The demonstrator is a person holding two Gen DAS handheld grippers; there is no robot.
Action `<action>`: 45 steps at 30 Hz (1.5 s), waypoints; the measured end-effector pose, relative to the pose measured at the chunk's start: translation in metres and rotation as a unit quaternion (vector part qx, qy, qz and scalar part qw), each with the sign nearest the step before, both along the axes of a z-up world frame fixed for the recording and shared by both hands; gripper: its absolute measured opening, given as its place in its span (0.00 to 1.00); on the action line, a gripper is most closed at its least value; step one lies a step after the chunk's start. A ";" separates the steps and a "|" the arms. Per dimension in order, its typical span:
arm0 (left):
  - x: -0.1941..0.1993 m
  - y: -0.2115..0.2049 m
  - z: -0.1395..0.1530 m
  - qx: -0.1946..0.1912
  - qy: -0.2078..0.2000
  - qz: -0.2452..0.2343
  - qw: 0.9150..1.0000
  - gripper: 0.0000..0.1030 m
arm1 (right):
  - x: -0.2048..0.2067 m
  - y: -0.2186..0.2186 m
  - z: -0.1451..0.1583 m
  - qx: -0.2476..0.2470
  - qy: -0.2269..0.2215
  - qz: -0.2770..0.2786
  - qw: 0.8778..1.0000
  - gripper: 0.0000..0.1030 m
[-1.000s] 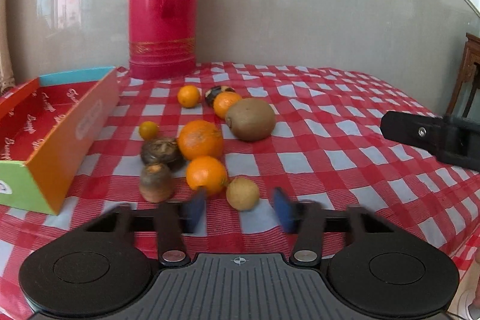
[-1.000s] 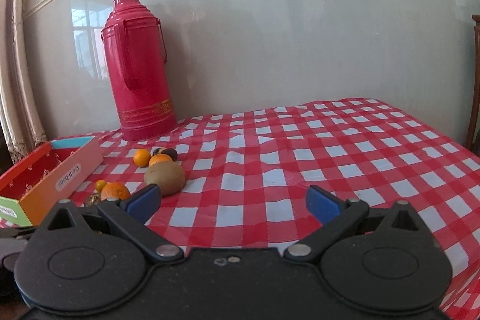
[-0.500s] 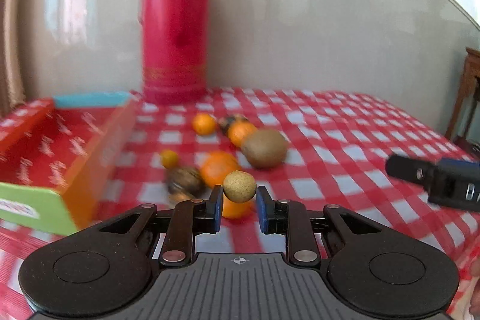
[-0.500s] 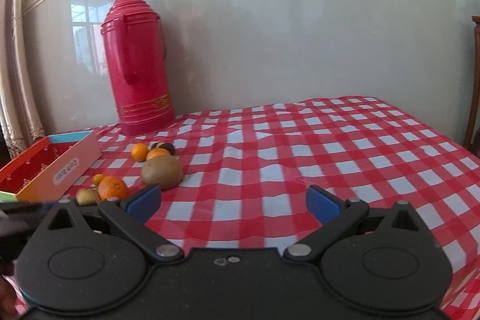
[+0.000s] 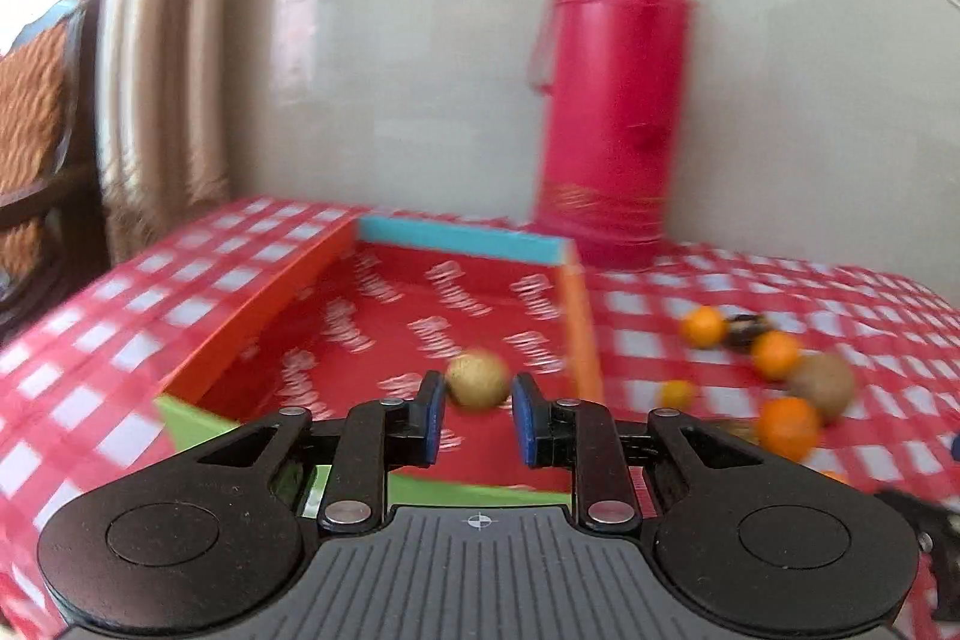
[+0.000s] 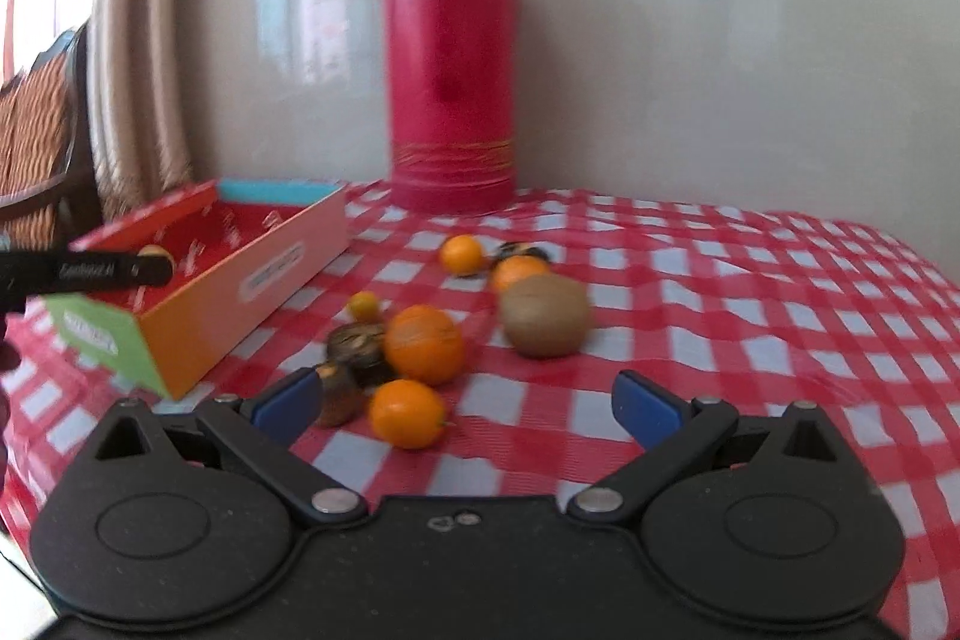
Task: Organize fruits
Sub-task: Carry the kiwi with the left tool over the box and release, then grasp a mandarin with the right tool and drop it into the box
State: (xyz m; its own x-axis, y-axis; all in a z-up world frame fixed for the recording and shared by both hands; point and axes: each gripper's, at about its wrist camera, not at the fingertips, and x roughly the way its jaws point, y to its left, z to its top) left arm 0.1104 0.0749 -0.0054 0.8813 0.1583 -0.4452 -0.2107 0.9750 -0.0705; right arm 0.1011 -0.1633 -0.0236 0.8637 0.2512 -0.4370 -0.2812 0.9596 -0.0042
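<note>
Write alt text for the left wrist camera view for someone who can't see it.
The left gripper holds a small tan round fruit over an open red-lined box. To the right, oranges and a kiwi lie on the checkered tablecloth near a red thermos.

bright daylight; window glare on the wall [image 6: 660, 40]; motion blur throughout; fisheye-bent edges

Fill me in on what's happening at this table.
Fruit is being sorted into the colourful cardboard box. The left gripper is over the box with a small tan round fruit between its fingers; whether it is gripped or just released is unclear in the blur. The right gripper is open above the checked tablecloth, facing the oranges, a kiwi and some dark fruits still outside the box. A red thermos stands behind.
</note>
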 end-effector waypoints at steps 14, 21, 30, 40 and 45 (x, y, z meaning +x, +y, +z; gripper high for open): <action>-0.038 0.045 0.004 -0.001 -0.042 0.037 0.998 0.87 | 0.015 0.029 -0.011 -0.019 0.033 0.012 0.999 0.63; -0.052 0.074 -0.002 0.004 -0.035 0.061 0.997 0.87 | 0.022 0.036 -0.012 -0.025 0.038 0.001 0.999 0.27; -0.066 0.101 -0.009 0.009 -0.020 0.075 0.997 0.87 | 0.009 0.068 0.011 0.000 -0.026 0.020 0.999 0.04; -0.082 0.134 -0.012 -0.014 -0.022 0.100 0.995 0.87 | 0.008 0.065 0.001 -0.055 0.001 -0.002 0.999 0.55; -0.081 0.131 -0.013 -0.008 -0.023 0.088 0.996 0.87 | 0.019 0.049 -0.007 -0.020 0.036 -0.018 0.999 0.46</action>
State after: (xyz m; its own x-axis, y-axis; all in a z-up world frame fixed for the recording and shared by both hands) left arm 0.0291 0.2062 -0.0184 0.8605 0.3047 -0.4082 -0.3740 0.9220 -0.1003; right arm 0.1203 -0.1147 -0.0310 0.8384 0.2009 -0.5067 -0.2468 0.9688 -0.0243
